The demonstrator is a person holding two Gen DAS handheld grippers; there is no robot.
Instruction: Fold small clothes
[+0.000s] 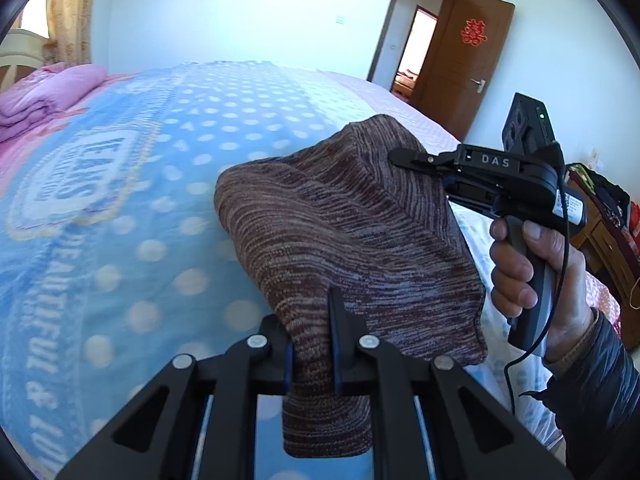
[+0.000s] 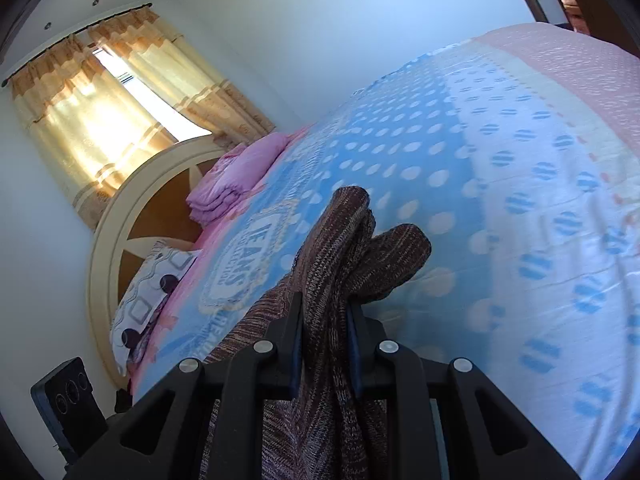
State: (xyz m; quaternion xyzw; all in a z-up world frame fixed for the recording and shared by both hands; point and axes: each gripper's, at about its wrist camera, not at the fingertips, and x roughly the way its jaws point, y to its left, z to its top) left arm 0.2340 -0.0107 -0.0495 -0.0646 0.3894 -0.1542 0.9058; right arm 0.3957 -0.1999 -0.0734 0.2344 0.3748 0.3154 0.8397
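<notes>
We hold a brown striped knit [image 1: 340, 216] up over the bed [image 1: 120, 240], one tool at each end. Our left tool [image 1: 312, 344] is clamped on a bunched corner of the knit, the cloth filling the gap between its blue pads and hanging down below them. Our right tool [image 2: 324, 344] is clamped on a thicker gather of the same knit, with folds rising above its pads and more cloth draping beneath. In the left view the right tool [image 1: 404, 158] shows side-on, its tip pressed into the far edge of the knit, with a hand [image 1: 532, 264] wrapped round its grip and a dark sleeve [image 1: 600, 380] behind. The knit sags between the two tools, and we cannot tell whether its low part touches the cover.

The bed carries a blue dotted blanket [image 2: 400, 168] with a printed badge [image 2: 236, 276], clear of the knit on its far side. A folded pink quilt [image 2: 236, 176] lies near the headboard [image 2: 132, 208], beside a patterned pillow [image 2: 152, 292]. Yellow curtains [image 2: 100, 108] hang over a bright window behind the headboard. An open brown door [image 1: 468, 64] with a red paper cutting [image 1: 473, 32] stands past the foot of the bed. A cluttered wooden cabinet [image 1: 604, 236] sits behind the hand.
</notes>
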